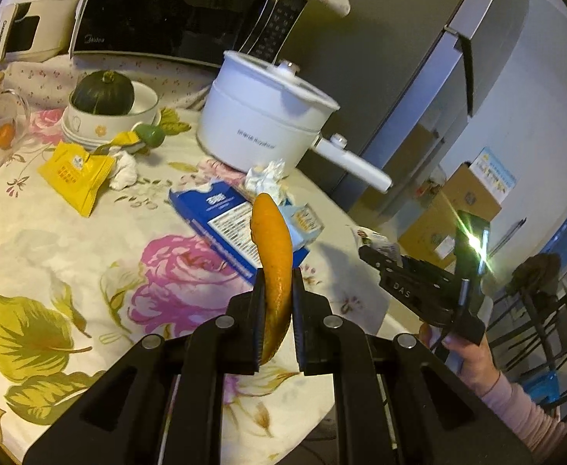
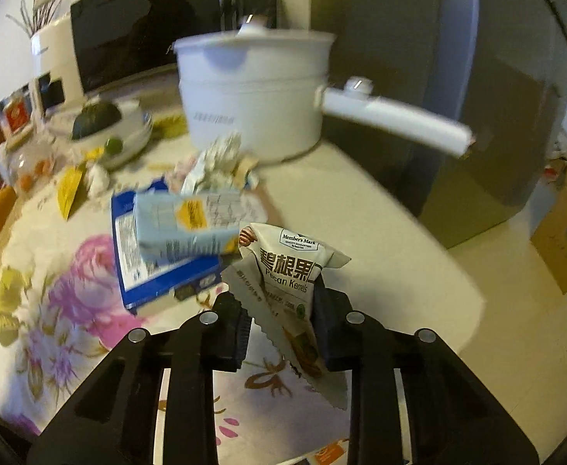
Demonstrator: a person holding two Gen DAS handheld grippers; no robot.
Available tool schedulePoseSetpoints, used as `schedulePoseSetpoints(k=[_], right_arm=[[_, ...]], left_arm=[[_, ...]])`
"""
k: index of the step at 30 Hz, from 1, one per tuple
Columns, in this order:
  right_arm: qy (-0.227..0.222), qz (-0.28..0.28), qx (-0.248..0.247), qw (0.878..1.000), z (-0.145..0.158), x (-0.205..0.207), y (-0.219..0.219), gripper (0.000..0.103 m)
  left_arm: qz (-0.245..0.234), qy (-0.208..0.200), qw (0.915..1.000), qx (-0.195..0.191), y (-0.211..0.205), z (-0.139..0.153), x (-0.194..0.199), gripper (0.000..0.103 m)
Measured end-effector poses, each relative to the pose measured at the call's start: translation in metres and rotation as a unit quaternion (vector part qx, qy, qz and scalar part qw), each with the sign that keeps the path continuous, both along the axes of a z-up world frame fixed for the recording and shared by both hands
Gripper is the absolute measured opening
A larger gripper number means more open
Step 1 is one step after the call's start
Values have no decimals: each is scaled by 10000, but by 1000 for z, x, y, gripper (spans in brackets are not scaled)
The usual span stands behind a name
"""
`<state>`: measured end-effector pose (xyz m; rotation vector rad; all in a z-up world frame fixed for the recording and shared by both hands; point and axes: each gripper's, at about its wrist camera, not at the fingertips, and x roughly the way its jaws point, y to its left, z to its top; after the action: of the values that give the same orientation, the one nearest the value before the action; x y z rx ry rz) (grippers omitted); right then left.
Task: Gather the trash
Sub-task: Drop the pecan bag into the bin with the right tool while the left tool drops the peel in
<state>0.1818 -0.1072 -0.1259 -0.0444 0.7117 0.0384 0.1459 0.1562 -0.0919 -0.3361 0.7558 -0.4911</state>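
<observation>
Trash: orange peel [image 1: 274, 267], pecan packet [image 2: 289, 283].
Left gripper [image 1: 277, 310]: angled downward, clamped on peel.
Right gripper [image 2: 281, 321]: tilted down, pinching packet above table [image 2: 361, 201].

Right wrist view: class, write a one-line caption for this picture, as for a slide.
Right claw grips a pecan kernels packet above the floral tablecloth, near a white electric pot.

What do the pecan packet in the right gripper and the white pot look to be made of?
Pecan packet: probably thin plastic film, matte print; it creases and has a zigzag-cut edge. White pot: smooth glossy white shell, plastic or coated metal, hard to tell.
</observation>
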Motion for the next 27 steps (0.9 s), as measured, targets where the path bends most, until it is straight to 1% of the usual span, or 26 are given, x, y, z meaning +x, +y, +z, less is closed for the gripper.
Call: schedulePoseSetpoints(k=[4,10,14,18,21,24,25,26,27], right_arm=[[-357,-401,-30,9986,21,-19,-13,26],[-710,-969,-79,9927,41,-51,-37,26],[-724,-1369,-128,9879,47,-77,-56,27],[-509,-1678,-353,9839,41,-112,-74,29],[-297,-1824,-478,9816,31,-135,-84,35],[-237,-1951,-566,9789,24,-152,-89,40],[-258,-2000,-582,9777,23,-159,-91,46],[-290,-2050,-564,9767,24,-165,-93,48],[-312,-2097,-544,9757,24,-171,-96,55]], left_arm=[[-27,-95,9999,-111,-9,5,-3,12],[-184,-139,9995,-214,-29,8,-7,12],[-393,-136,9988,-246,-51,8,-12,12],[-618,-172,9976,-252,-72,11,-18,12],[-791,-189,9963,-276,-89,12,-22,12],[-990,-208,9945,-285,-108,14,-27,12],[-1071,-223,9936,-276,-116,14,-30,12],[-1133,-232,9929,-269,-122,15,-31,12],[-1205,-243,9921,-256,-129,15,-33,12]])
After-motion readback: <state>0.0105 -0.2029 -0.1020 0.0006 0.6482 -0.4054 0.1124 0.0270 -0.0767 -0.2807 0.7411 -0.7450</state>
